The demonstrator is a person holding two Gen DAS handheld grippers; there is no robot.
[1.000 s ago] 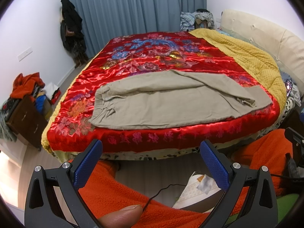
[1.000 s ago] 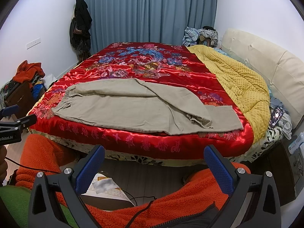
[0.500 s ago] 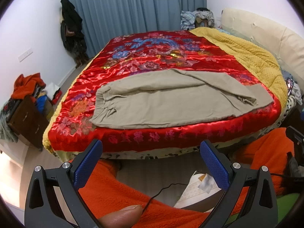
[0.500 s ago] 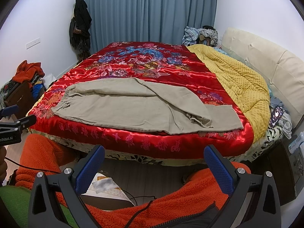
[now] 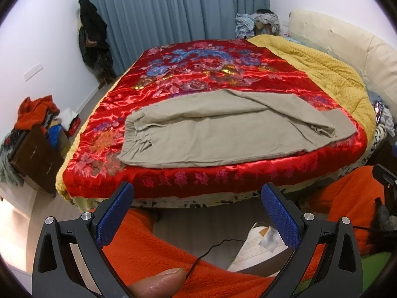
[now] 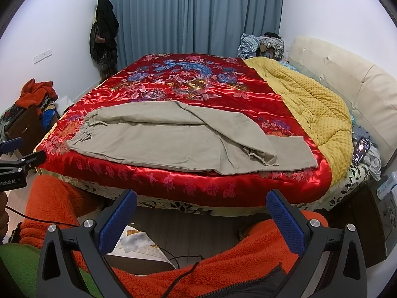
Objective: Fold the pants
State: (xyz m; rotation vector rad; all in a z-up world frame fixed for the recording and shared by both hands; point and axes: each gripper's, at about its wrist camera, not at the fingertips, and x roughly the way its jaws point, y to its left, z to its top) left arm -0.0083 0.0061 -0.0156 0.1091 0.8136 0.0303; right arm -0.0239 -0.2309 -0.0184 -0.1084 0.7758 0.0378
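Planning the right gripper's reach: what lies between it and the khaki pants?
In the right wrist view, between the right gripper and the pants lie bare floor and the bed's red satin cover edge; nothing blocks the way.

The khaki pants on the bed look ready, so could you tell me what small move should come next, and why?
Probably bring both grippers forward to the pants: the left gripper and right gripper are open, empty, short of the bed.
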